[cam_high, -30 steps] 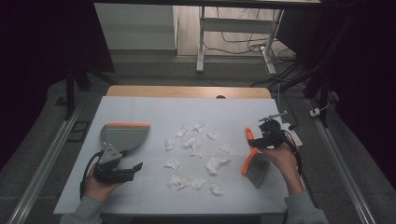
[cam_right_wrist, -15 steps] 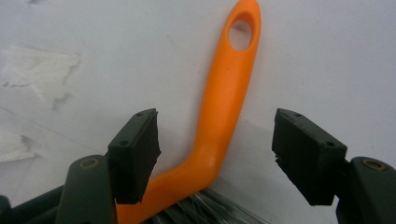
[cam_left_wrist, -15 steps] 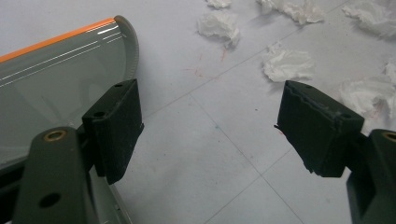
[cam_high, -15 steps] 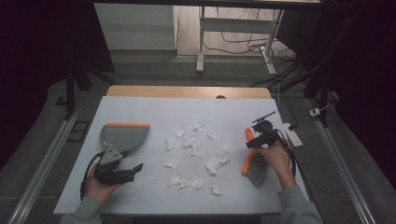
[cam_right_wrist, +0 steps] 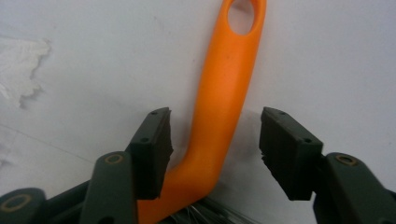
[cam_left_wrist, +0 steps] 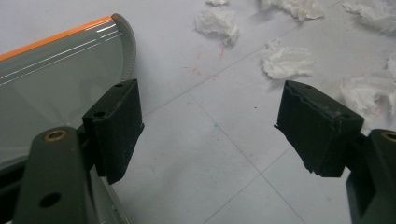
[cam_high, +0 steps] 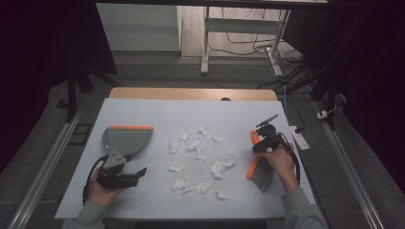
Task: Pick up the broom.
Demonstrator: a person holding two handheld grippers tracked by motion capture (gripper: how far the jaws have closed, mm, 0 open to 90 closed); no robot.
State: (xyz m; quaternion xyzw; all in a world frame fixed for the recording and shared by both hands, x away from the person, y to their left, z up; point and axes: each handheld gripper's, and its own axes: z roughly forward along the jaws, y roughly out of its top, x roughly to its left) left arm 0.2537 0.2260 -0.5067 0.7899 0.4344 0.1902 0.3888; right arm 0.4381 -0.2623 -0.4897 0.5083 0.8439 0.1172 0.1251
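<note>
A hand brush with an orange handle lies on the white table at the right; its grey bristles point toward the person. My right gripper is open, one jaw on each side of the handle without pinching it. From above, the right gripper sits over the brush handle. A grey dustpan with an orange lip rests at the left. Just in front of it, my left gripper is open and holds nothing. Along the left gripper's jaws, the dustpan lies to the left.
Several crumpled white tissue scraps are scattered over the middle of the table, two of them ahead of the left jaws. A white power strip lies off the right edge. A wooden strip borders the far side.
The right hand has shifted slightly left and settled its open jaws around the brush handle. The left hand and dustpan have not moved.
</note>
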